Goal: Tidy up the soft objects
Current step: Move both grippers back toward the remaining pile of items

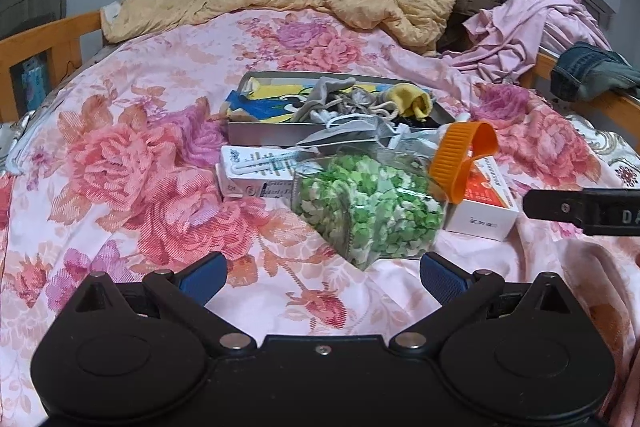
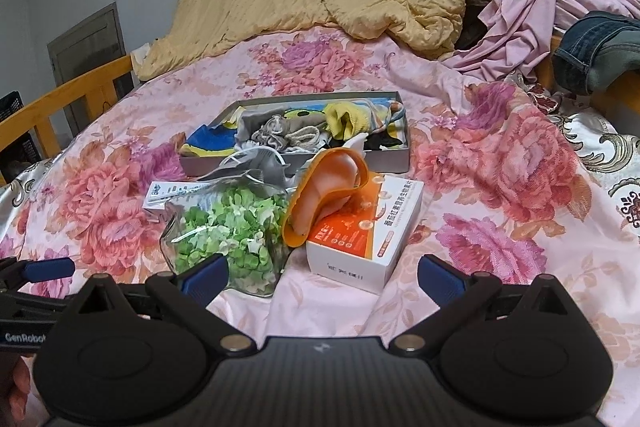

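Black two-finger left gripper (image 1: 323, 267) with blue pads is hovering over the pink floral bedspread (image 1: 132, 163), jaws spread wide and gripping nothing. Just ahead at twelve o'clock, a clear plastic bag of green and white soft pieces (image 1: 366, 205) is lying on the bedspread, apart from the pads. Black right gripper (image 2: 322, 271) is likewise gaping empty; the same bag (image 2: 228, 227) is sitting at its eleven o'clock, and an orange-and-white cardboard box (image 2: 366, 227) at twelve. Beyond, a shallow grey tray (image 2: 296, 161) is holding crumpled grey and yellow fabric items.
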`<state>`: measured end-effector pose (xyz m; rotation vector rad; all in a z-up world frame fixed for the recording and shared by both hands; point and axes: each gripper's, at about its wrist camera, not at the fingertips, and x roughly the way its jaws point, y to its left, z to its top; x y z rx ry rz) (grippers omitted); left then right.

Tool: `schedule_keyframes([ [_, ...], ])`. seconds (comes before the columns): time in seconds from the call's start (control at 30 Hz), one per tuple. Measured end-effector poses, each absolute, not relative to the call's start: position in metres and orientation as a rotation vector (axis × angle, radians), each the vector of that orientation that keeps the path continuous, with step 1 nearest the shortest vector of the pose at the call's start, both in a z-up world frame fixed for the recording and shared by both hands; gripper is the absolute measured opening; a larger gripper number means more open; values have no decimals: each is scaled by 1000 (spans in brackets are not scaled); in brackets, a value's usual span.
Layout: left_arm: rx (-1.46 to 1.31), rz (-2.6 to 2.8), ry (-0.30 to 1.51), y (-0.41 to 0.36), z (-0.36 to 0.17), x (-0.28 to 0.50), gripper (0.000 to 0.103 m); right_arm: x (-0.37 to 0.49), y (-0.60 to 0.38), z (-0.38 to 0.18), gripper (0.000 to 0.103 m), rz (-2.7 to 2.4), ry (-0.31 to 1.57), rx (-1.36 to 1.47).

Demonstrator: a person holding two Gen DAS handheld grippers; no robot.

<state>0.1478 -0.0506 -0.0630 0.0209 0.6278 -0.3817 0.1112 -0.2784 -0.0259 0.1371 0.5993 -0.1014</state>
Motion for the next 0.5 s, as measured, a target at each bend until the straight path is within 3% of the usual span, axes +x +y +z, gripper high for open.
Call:
schedule_keyframes([
  [0.5,-33,-340,643,-42,-67,163,102,116,-276,-30,103,-77,625,127],
])
